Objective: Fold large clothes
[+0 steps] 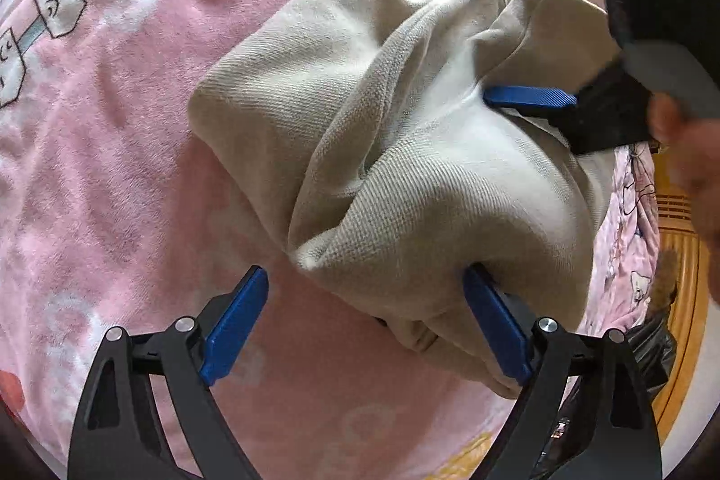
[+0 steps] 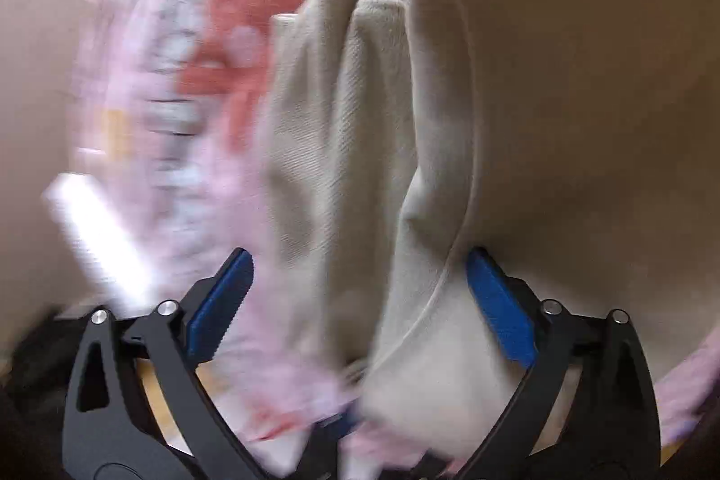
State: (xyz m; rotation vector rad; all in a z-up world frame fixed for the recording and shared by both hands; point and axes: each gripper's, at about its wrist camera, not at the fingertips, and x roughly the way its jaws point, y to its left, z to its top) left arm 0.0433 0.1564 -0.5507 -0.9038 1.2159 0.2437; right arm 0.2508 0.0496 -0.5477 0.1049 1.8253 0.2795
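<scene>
Pink fleece blanket (image 1: 135,147) with a cartoon print covers the bed; the beige garment (image 1: 369,129) lies bunched in a lumpy heap on it, toward the side where a strip of wooden floor (image 1: 684,300) shows past the blanket edge.

Handling, my read: soft thick knit, light to medium weight, zero stiffness, so it sags and rolls on itself. Grippy, not fragile. Best hold is a hem or seam edge, two layers pinched, not the bulging middle.

Left tool (image 1: 369,327): jaws wide, pitched steeply down at the heap's near edge. One blue pad sits against the cloth, the other over bare blanket, nothing pinched.

Right tool (image 2: 360,304): jaws wide, a fold of garment between them, no pinch visible. Its own view is blurred. From the left view, one pad pokes into the heap's far side.
</scene>
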